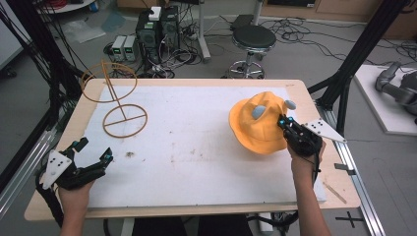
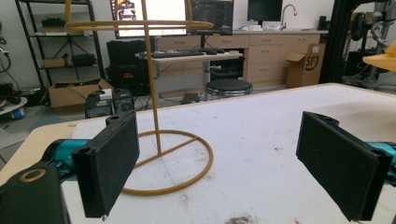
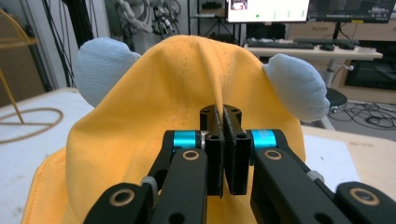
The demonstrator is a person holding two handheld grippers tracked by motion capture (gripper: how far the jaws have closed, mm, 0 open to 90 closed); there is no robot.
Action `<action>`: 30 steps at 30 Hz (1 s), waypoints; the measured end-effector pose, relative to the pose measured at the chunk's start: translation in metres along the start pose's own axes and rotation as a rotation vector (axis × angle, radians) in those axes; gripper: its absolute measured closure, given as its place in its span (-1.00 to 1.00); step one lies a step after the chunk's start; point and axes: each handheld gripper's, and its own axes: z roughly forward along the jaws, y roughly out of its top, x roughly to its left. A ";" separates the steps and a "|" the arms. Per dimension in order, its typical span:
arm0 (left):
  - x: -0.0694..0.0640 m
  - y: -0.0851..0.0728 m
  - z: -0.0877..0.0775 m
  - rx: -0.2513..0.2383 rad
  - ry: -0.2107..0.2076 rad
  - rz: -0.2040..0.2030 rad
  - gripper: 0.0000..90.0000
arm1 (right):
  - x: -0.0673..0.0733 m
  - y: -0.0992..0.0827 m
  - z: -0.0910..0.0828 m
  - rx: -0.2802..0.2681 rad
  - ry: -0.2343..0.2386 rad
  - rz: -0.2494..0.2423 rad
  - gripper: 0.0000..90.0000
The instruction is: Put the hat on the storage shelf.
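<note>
I log: right gripper point(image 1: 285, 123) clamped on yellow hat point(image 1: 256, 125), far right; left gripper point(image 1: 93, 152) jaws wide, near left, w/ wire stand point(image 1: 118, 98) beyond.

Grey floor, tangled cables point(image 1: 305, 34), black stool point(image 1: 253, 39), wooden cabinets point(image 2: 275, 58), monitors point(image 3: 266, 9).

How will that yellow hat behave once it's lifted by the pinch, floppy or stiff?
Probably floppy: the yellow hat is soft fabric, and it creases where the right claw is shut on a fold. Likely light for its size, since one thin pinch bunches it. The brim may sag and the padded grey ears may swing.
</note>
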 end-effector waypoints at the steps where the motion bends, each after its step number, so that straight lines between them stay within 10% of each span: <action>1: 0.000 0.000 0.000 0.000 0.000 0.000 -0.70 | 0.004 0.006 0.001 -0.011 0.009 0.000 0.97; 30: -0.006 0.004 0.003 -0.019 -0.035 0.018 -0.72 | 0.081 0.083 0.049 -0.145 0.127 -0.028 0.98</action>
